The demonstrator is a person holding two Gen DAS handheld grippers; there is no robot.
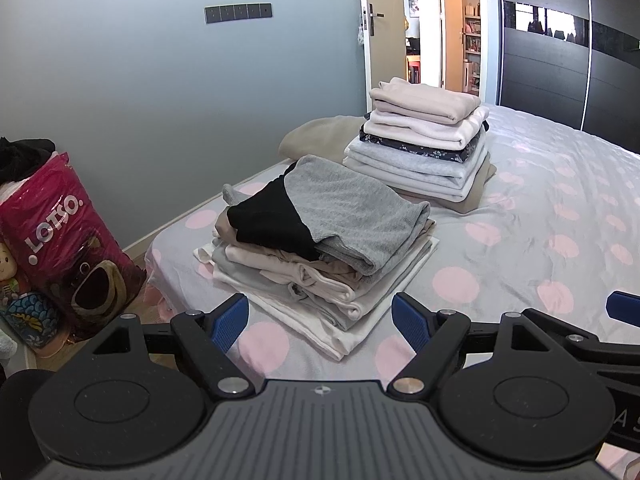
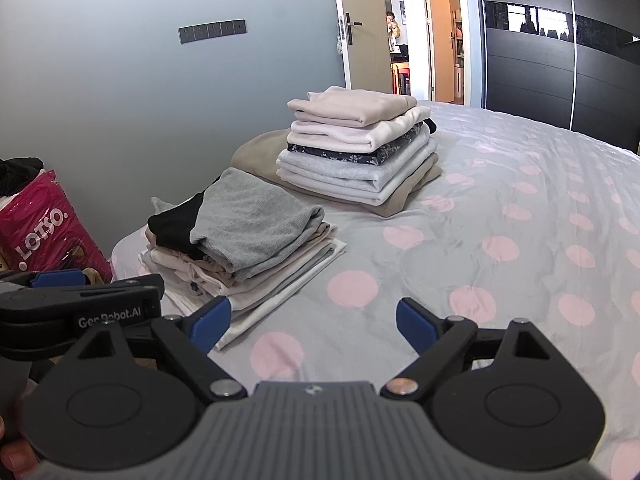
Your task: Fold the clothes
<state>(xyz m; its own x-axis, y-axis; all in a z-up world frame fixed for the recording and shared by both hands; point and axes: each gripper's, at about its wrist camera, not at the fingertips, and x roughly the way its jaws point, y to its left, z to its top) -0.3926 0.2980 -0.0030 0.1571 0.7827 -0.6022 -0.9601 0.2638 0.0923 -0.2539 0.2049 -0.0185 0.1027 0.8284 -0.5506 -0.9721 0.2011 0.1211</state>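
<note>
Two stacks of folded clothes lie on a bed with a grey, pink-dotted cover (image 1: pixel 520 208) (image 2: pixel 500 208). The near stack (image 1: pixel 320 240) (image 2: pixel 244 248) is topped by a grey and black garment (image 1: pixel 340 208) (image 2: pixel 248 220). The far stack (image 1: pixel 424 140) (image 2: pixel 356 144) is taller, with a pale pink top layer, and rests on a beige cloth (image 1: pixel 316 136). My left gripper (image 1: pixel 320 320) is open and empty, just short of the near stack. My right gripper (image 2: pixel 314 322) is open and empty over bare cover, right of that stack. The left gripper's body (image 2: pixel 80 308) shows at the right view's left edge.
A pink Lotso bag (image 1: pixel 68 248) (image 2: pixel 44 228) and soft toys (image 1: pixel 12 276) stand on the floor left of the bed, by a grey wall. Beyond the bed are an open door (image 1: pixel 424 24) (image 2: pixel 400 28), with a person in the room beyond it, and a dark wardrobe (image 1: pixel 560 60).
</note>
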